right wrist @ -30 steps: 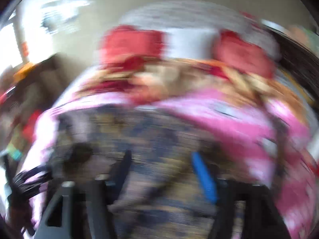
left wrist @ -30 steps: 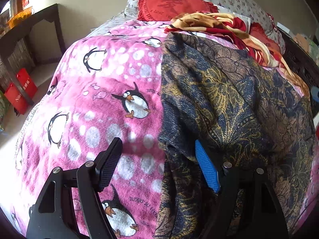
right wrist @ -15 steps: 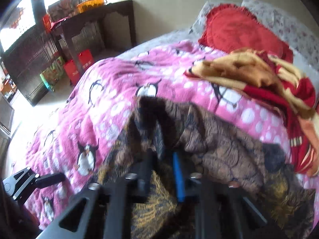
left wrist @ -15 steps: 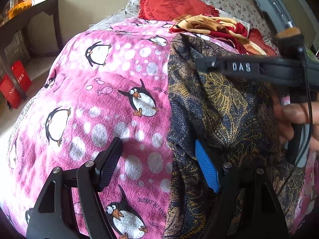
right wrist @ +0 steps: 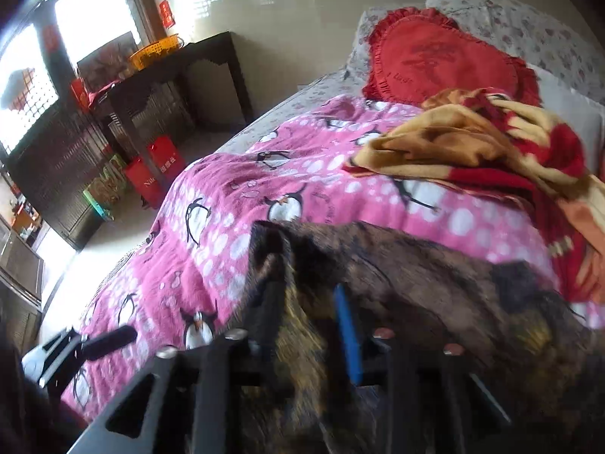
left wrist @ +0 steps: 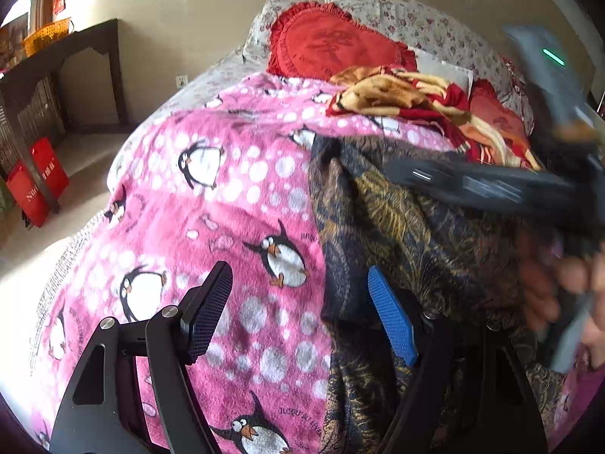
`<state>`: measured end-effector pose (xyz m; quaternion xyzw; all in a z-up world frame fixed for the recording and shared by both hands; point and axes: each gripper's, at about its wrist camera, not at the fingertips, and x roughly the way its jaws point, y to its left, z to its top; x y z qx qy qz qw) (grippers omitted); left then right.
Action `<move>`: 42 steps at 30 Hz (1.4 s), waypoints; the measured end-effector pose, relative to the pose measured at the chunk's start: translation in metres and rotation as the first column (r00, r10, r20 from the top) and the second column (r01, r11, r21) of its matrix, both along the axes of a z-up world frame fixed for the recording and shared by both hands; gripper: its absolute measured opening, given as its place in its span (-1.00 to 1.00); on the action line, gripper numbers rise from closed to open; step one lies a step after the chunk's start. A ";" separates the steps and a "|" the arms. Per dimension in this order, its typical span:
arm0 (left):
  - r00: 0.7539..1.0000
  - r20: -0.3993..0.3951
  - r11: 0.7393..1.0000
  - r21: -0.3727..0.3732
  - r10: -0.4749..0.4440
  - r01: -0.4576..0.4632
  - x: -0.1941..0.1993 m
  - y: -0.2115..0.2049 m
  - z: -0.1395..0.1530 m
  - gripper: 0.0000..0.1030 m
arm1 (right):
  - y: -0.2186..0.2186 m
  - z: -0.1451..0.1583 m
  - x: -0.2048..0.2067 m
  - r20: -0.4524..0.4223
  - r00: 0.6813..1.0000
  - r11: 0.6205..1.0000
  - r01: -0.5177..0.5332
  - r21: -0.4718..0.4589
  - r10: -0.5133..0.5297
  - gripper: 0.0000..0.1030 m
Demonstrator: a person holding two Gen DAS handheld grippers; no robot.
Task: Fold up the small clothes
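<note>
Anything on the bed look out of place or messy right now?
Yes. A red and yellow cloth lies crumpled in a heap near the red heart pillow, not folded. The dark patterned garment is bunched and wrinkled on the pink penguin blanket.

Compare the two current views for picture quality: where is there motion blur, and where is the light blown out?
Left wrist: right gripper and hand smeared; penguin blanket sharp. Right wrist: dark patterned garment streaked; window blown out.

A pink penguin blanket (left wrist: 234, 204) covers the bed; red cushion (left wrist: 325, 49) at its head, dark table (right wrist: 181, 72) beside it.
</note>
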<state>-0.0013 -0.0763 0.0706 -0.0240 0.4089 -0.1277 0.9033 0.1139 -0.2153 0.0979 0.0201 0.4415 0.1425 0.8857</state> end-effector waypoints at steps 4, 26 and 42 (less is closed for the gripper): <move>1.000 0.012 1.000 0.018 -0.015 0.014 0.006 -0.009 0.002 0.46 | -0.082 0.034 -0.074 0.110 0.979 0.983 0.177 -0.052 -0.170 0.12; 0.997 -0.069 0.988 0.145 -0.046 0.055 0.024 -0.061 -0.034 0.46 | -0.259 0.020 -0.212 0.010 0.838 0.837 0.545 0.045 -0.546 -0.88; 0.994 -0.030 0.972 0.208 -0.108 0.111 0.021 -0.107 -0.033 0.46 | -0.221 -0.005 -0.159 0.034 0.860 0.854 0.510 -0.105 -0.509 -0.21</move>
